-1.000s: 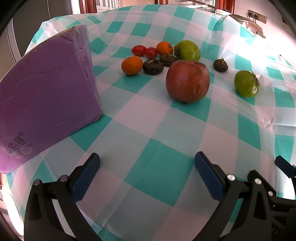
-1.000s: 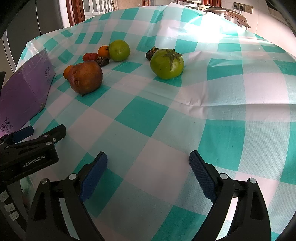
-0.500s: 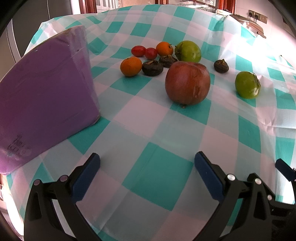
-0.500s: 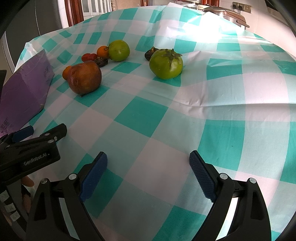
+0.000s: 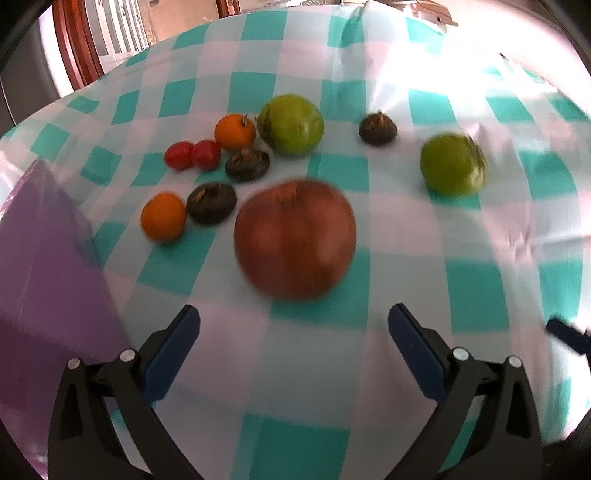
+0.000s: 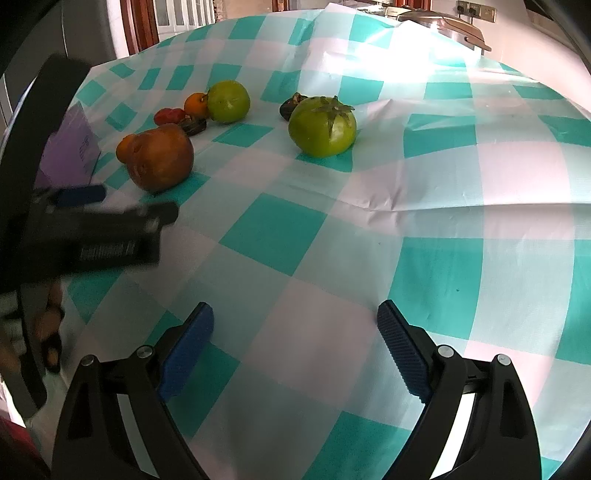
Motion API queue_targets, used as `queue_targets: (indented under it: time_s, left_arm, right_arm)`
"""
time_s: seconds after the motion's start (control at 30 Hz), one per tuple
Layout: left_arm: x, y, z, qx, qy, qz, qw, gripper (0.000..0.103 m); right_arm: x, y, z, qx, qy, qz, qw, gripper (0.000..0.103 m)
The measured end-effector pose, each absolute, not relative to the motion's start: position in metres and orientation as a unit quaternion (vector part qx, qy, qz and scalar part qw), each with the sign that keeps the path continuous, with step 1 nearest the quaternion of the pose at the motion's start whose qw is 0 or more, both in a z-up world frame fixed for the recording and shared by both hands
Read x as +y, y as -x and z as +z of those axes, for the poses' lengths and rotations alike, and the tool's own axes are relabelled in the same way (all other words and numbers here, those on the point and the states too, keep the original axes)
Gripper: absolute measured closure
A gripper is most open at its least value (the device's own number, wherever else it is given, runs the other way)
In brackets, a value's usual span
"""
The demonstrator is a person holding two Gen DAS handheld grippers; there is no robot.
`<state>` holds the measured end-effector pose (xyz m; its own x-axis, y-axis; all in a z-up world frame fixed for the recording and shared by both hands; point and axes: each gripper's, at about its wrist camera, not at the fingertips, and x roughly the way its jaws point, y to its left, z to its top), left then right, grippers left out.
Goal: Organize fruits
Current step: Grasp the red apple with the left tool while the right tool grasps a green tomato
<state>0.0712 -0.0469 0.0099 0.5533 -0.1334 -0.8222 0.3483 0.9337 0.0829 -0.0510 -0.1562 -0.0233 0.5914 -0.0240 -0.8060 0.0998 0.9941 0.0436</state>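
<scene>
Low in the frame, the left gripper (image 5: 293, 332) gapes wide and empty, just short of the large reddish-brown fruit (image 5: 294, 238) at centre. The right gripper (image 6: 295, 332) is likewise wide and empty. The fruit is round — a glancing finger could roll it into the small orange (image 5: 163, 216) and dark fruit (image 5: 211, 202) beyond.

Teal-white checked tablecloth (image 6: 273, 236); metal pot lid (image 6: 443, 22) at far edge.
</scene>
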Motion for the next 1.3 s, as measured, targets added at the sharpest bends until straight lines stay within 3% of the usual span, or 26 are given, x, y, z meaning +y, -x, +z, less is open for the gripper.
queue_targets:
  time_s: [0.17, 0.37, 0.47, 0.7, 1.3]
  left_arm:
    - [-0.052, -0.105, 0.012, 0.463, -0.093, -0.148, 0.869, 0.003]
    - [-0.053, -0.127, 0.003, 0.475, -0.097, -0.156, 0.861, 0.019]
    - [-0.057, -0.126, 0.008, 0.464, -0.110, -0.190, 0.858, 0.037]
    - [-0.048, -0.132, 0.015, 0.461, -0.114, -0.204, 0.856, 0.038]
    - [0.005, -0.131, 0.013, 0.445, -0.088, -0.199, 0.869, 0.038]
  right_arm:
    - [-0.157, 0.046, -0.025, 0.456, -0.047, -0.042, 0.888, 0.005]
    - [-0.157, 0.032, -0.023, 0.471, -0.059, -0.062, 0.878, 0.005]
    - [-0.156, 0.017, -0.022, 0.480, -0.059, -0.061, 0.873, 0.006]
    - [-0.155, -0.026, 0.001, 0.457, -0.028, -0.065, 0.887, 0.014]
    - [-0.183, -0.133, 0.003, 0.452, -0.042, -0.071, 0.888, 0.020]
